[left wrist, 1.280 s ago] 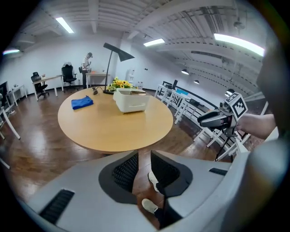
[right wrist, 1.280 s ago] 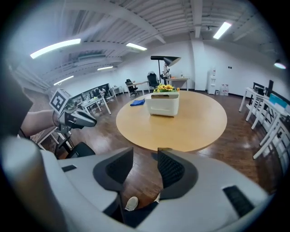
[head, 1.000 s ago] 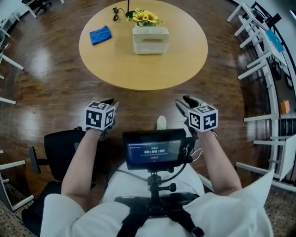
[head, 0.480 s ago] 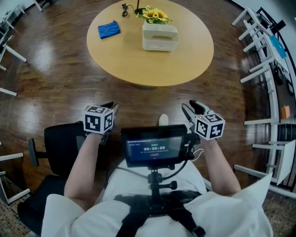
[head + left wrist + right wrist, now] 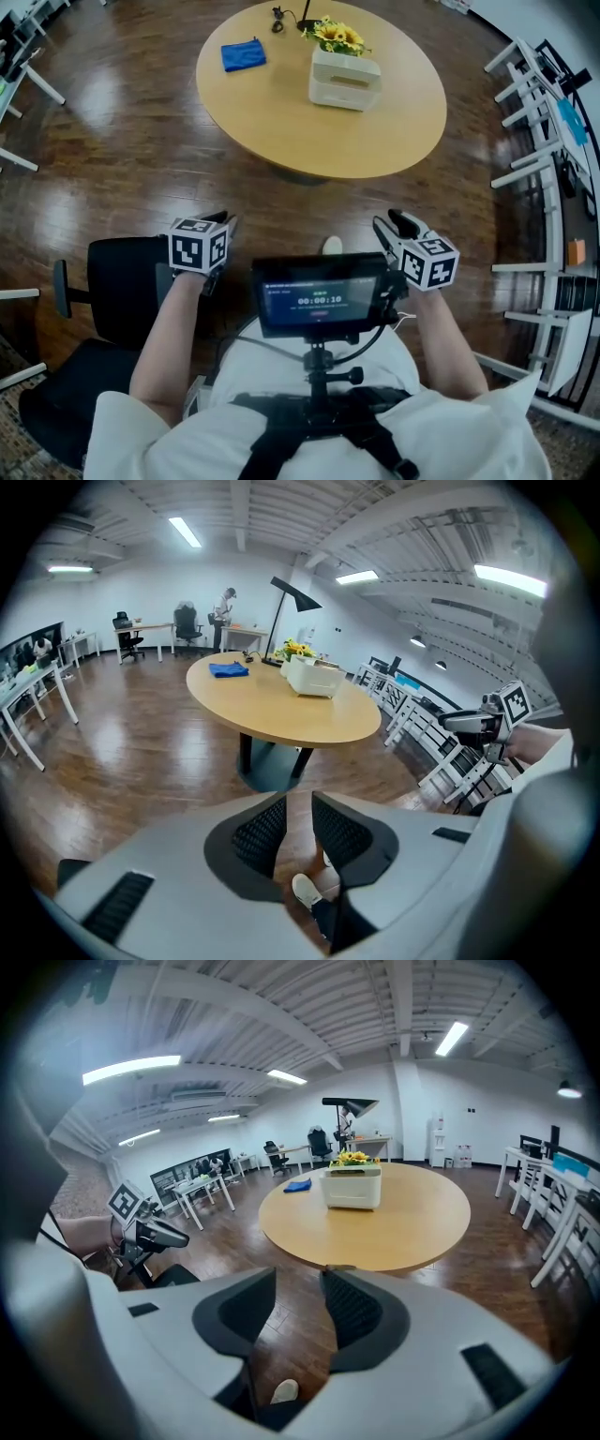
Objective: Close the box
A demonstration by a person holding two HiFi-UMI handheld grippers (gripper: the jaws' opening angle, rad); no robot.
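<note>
A cream box point(image 5: 345, 80) with a slot handle stands on the round wooden table point(image 5: 281, 122), far ahead of both grippers; it also shows as the box point(image 5: 312, 677) and the box point(image 5: 352, 1188). I cannot tell how its lid stands. My left gripper point(image 5: 225, 220) hangs over the floor near my body, its jaws a narrow gap apart with nothing between them point(image 5: 299, 803). My right gripper point(image 5: 389, 223) is level with it, open and empty point(image 5: 300, 1279). Neither touches the table.
Yellow flowers point(image 5: 339, 36), a blue cloth point(image 5: 244, 53) and a lamp base point(image 5: 300, 14) share the table. A black office chair point(image 5: 103, 300) stands at my left. White desk frames point(image 5: 534, 141) line the right. A screen point(image 5: 323, 295) hangs on my chest.
The table and box have slid right and upward in the head view. Both grippers stay in front of my body, with their jaws unchanged.
</note>
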